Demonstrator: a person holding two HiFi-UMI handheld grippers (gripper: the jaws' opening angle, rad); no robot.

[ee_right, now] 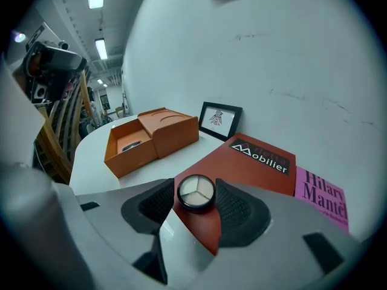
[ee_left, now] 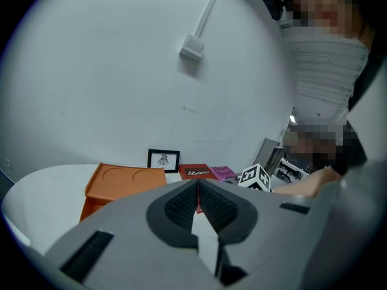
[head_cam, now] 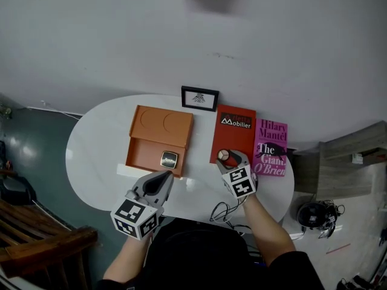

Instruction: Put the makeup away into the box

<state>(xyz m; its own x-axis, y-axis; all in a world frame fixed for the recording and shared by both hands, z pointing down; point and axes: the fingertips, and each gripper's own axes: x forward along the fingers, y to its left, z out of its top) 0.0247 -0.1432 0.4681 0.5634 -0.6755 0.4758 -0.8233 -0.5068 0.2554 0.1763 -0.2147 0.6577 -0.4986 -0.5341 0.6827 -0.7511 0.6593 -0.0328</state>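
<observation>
A round black compact (head_cam: 224, 155) with pale powders lies on the red book (head_cam: 234, 132). My right gripper (head_cam: 229, 157) stands open around it, one pad on each side of the compact (ee_right: 196, 192), and I see no pad pressing on it. The open orange box (head_cam: 158, 139) sits to the left on the white table (head_cam: 97, 144), its lid folded back, with a small square dark makeup case (head_cam: 169, 159) inside. My left gripper (head_cam: 162, 180) hovers just in front of the box, and its jaws (ee_left: 198, 183) are shut with nothing between them.
A pink book (head_cam: 271, 147) lies right of the red one, near the table's right end. A small framed picture (head_cam: 199, 98) leans on the wall behind the box. A black cable (head_cam: 224, 211) hangs at the table's near edge.
</observation>
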